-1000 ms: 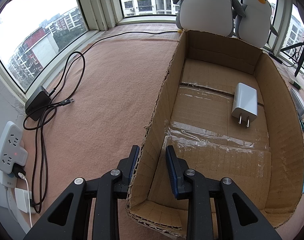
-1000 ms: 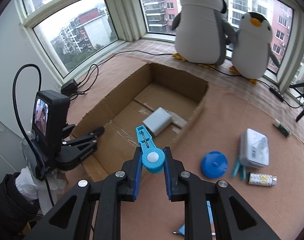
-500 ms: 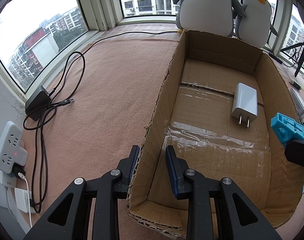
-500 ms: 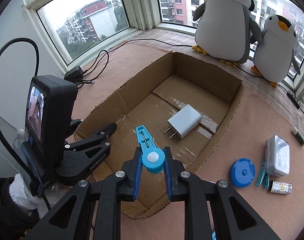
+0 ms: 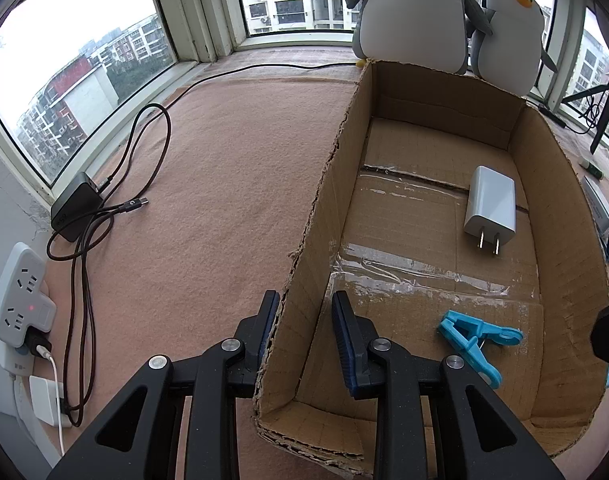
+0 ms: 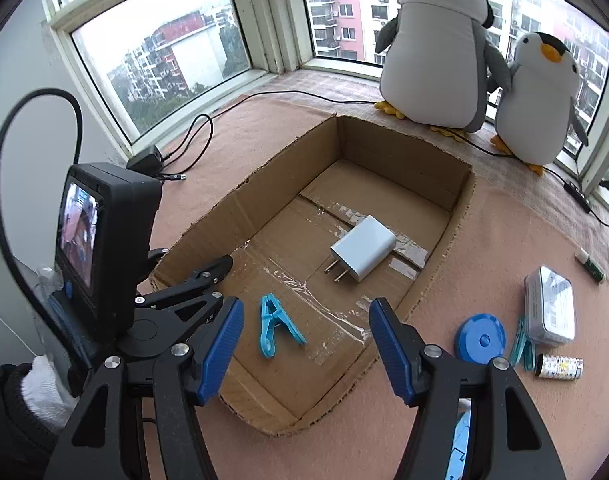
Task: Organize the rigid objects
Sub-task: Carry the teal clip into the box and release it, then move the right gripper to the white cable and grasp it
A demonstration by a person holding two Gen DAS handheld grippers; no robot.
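Observation:
A shallow cardboard box [image 5: 560,208] [image 6: 388,156] lies on the pink felt. In it are a white wall charger [image 5: 490,204] [image 6: 362,254] and a blue clothespin [image 5: 474,338] [image 6: 274,324]. My left gripper [image 5: 304,320] straddles the box's left wall, one finger on each side, shut on it. It also shows in the right wrist view [image 6: 192,280]. My right gripper [image 6: 304,340] is open and empty above the box's near end, over the clothespin.
Right of the box lie a blue round tape measure [image 6: 480,338], a teal clothespin [image 6: 522,344], a white tin [image 6: 548,310], a small tube [image 6: 558,366] and a marker [image 6: 590,262]. Two plush penguins [image 6: 436,44] stand behind. A black adapter with cables [image 5: 78,204] and a power strip [image 5: 18,292] lie at left.
My right gripper moved over the box, opened and let go of the blue clothespin, which now lies on the box floor. The left gripper has not moved.

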